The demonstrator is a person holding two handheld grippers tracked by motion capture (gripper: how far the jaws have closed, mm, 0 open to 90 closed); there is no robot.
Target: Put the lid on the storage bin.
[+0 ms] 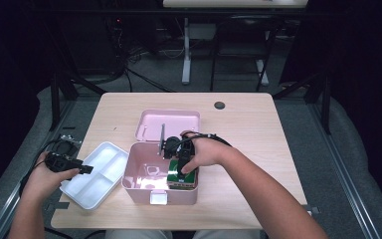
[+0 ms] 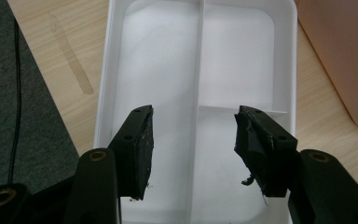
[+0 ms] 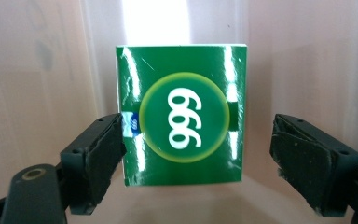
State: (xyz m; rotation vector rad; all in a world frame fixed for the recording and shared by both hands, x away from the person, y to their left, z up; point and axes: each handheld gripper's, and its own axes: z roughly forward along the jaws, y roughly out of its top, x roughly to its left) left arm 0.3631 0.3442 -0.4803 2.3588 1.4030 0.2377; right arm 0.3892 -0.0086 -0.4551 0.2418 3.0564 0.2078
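High view: the right gripper [image 1: 181, 167] is lowered into the open pink box [image 1: 138, 185], at its near right corner, directly over the green packet [image 1: 173, 178] that lies on the box floor. The box lid [image 1: 151, 122] stands thrown back beyond the gripper. The left gripper [image 1: 82, 168] is held well apart to the left, over the near-left edge of the white tray [image 1: 92, 195], which sits just beside the box on the wooden table [image 1: 248, 124].

Left gripper view: the left gripper [image 2: 193, 140] has its jaws spread wide with nothing between them. The white tray [image 2: 193, 60] lies straight ahead and beneath, its dividers running between the jaws. The pink box [image 2: 345, 51] wall shows off to the upper right of the jaws.

Right gripper view: the right gripper [image 3: 196, 142] has its jaws wide apart, straddling the green packet [image 3: 182, 116], which bears "999" in a round emblem. One jaw meets the packet's edge or overlaps it; whether it presses cannot be told. The other jaw stands clear, with a gap to the packet's edge. The packet is not clamped. The pink box [image 3: 42, 60] interior lies behind it.
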